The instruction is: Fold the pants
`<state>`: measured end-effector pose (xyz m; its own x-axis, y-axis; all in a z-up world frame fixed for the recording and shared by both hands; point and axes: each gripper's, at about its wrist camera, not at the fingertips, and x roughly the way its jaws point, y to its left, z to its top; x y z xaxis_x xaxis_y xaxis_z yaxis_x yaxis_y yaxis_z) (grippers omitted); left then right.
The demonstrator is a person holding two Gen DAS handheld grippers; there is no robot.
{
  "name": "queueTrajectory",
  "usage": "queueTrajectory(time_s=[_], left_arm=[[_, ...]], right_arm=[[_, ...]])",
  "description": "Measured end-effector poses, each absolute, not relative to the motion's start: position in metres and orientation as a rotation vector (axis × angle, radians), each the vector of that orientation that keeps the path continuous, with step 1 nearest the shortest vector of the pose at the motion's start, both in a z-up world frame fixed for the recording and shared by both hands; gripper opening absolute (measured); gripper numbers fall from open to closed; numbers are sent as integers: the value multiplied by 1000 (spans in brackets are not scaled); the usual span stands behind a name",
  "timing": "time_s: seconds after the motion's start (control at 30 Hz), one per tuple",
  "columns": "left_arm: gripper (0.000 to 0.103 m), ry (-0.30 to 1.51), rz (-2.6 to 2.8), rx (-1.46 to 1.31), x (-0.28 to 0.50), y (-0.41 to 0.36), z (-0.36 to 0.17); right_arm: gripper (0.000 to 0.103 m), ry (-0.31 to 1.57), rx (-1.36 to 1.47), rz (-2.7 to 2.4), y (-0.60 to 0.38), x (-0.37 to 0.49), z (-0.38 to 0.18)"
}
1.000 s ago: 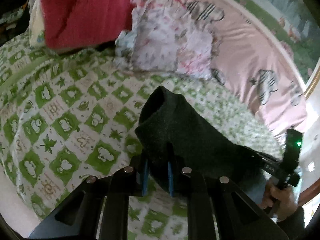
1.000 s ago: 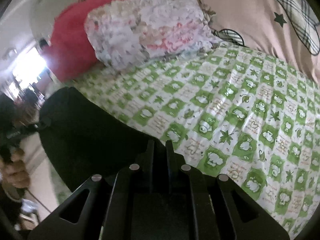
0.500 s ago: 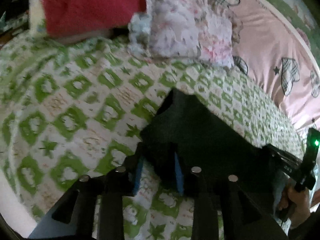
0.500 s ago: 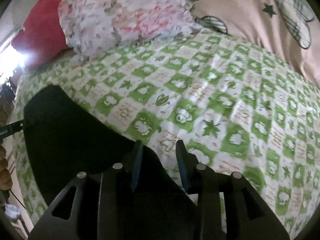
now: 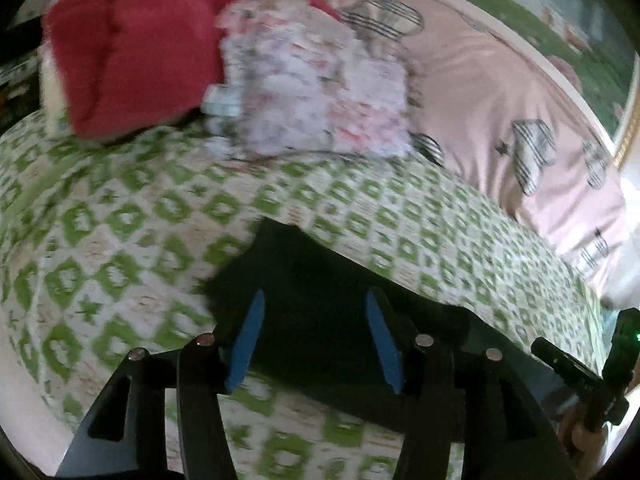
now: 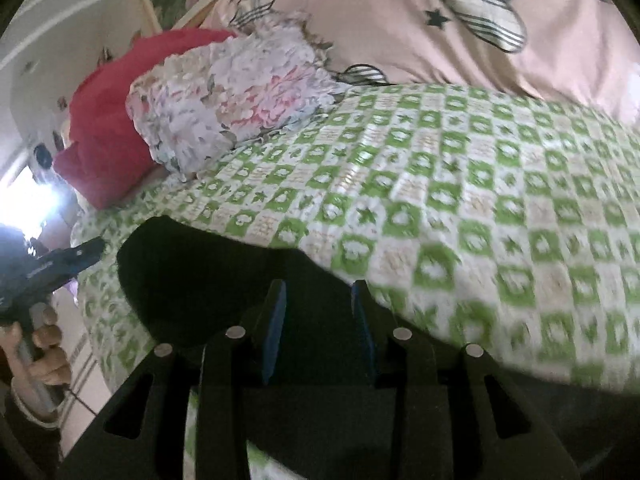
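Left wrist view shows the black pants (image 5: 320, 304) lying flat on the green-checked bedspread (image 5: 132, 216) of the bed, near its front edge. The left gripper (image 5: 314, 320) is spread wide, its blue pads astride the cloth without pinching it. The right gripper (image 6: 318, 312) is likewise released over the pants. Behind lie a floral pillow (image 6: 224, 104), a red blanket (image 5: 140, 40) and a pink quilt (image 6: 400, 20).
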<state>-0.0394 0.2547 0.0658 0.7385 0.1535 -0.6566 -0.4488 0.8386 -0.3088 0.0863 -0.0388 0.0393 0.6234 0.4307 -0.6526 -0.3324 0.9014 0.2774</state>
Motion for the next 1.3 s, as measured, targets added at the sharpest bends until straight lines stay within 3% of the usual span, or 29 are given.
queueTrajectory(time_s=[0.57, 0.87, 1.3], left_arm=[[62, 808, 52, -287, 27, 114, 51], [66, 849, -86, -191, 56, 45, 54], [69, 892, -269, -30, 101, -44, 57]], right_arm=[[35, 725, 373, 210, -152, -21, 32], [41, 704, 544, 33, -224, -73, 17], [41, 647, 661, -114, -280, -89, 2]])
